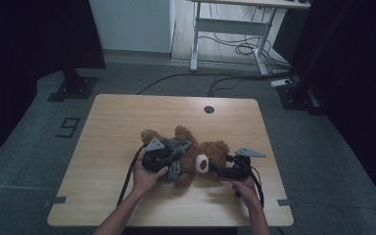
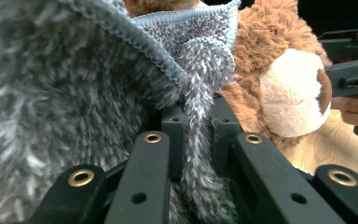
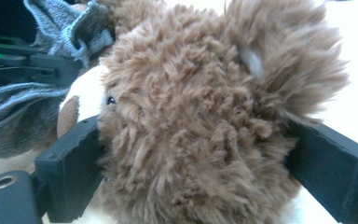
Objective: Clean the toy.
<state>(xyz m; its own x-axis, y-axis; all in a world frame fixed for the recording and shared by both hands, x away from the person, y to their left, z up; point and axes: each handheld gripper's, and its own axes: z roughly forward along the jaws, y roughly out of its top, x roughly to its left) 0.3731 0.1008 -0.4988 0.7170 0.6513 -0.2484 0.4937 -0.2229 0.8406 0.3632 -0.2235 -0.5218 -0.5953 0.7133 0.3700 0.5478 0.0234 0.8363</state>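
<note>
A brown teddy bear (image 1: 210,155) lies on the wooden table (image 1: 127,117), its cream muzzle (image 2: 291,93) toward the near edge. A grey fuzzy cloth (image 1: 177,149) wraps its body. My left gripper (image 1: 172,157) is shut on a fold of that cloth (image 2: 74,93), and the strip runs up between my left gripper's (image 2: 198,128) jaws. My right gripper (image 1: 216,167) stands open with the bear's head (image 3: 191,130) between its jaws, which flank the fur on both sides. The right gripper (image 2: 349,79) also shows beyond the muzzle in the left gripper view.
A cable hole (image 1: 209,109) sits near the table's far edge. Bare wood lies left of the bear and along the front. Behind the table stand a white desk frame (image 1: 230,29) with floor cables and black stands (image 1: 73,85) at both sides.
</note>
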